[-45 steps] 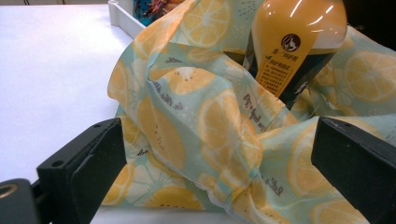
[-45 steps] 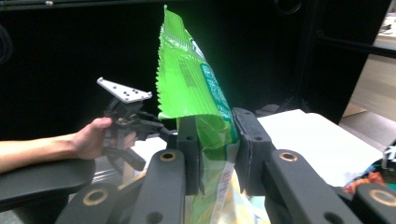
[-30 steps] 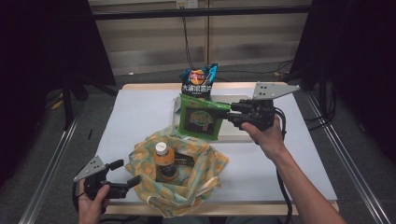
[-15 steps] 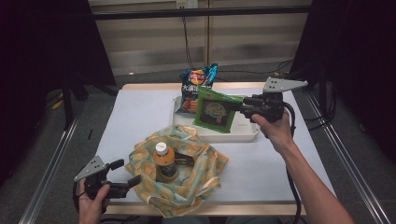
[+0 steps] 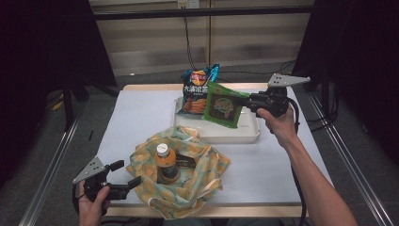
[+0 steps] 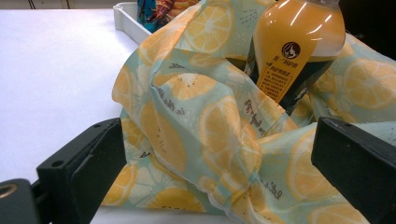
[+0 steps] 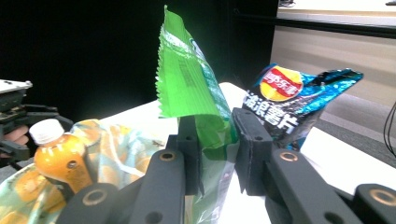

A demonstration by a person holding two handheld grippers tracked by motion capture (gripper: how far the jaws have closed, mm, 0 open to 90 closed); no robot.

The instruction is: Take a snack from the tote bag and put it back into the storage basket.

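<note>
Right now the biggest thing before me is the white table (image 5: pixel 141 122), and on its near side sits the lemon-print cloth bag (image 5: pixel 188 188), slumped open with an orange drink bottle (image 5: pixel 165 162) standing upright inside it. Farther back lies the white tray (image 5: pixel 244 134), with a blue chip bag (image 5: pixel 197 92) propped at its far left end.

My right gripper (image 5: pixel 244 101) holds the green snack packet (image 5: pixel 223 106) in the air above the tray; in the right gripper view its jaws are pinched on the packet's crinkled edge (image 7: pixel 210 135), narrowed to a slim gap around the foil. My left gripper (image 5: pixel 129 184) rests at the near left corner of the table, its jaws spread wide on either side of a fold of the bag's fabric (image 6: pixel 210 154), and I cannot tell whether they press it.

I judge the packet is bound for the bag. To do that well, I should carry it level and high enough to clear the tray's near wall, then lower it beside the bottle, not onto it. The bottle is the obstacle: it fills the middle of the mouth and could tip. The limp rim may also fold inward, so the left gripper should hold the opening wide.
</note>
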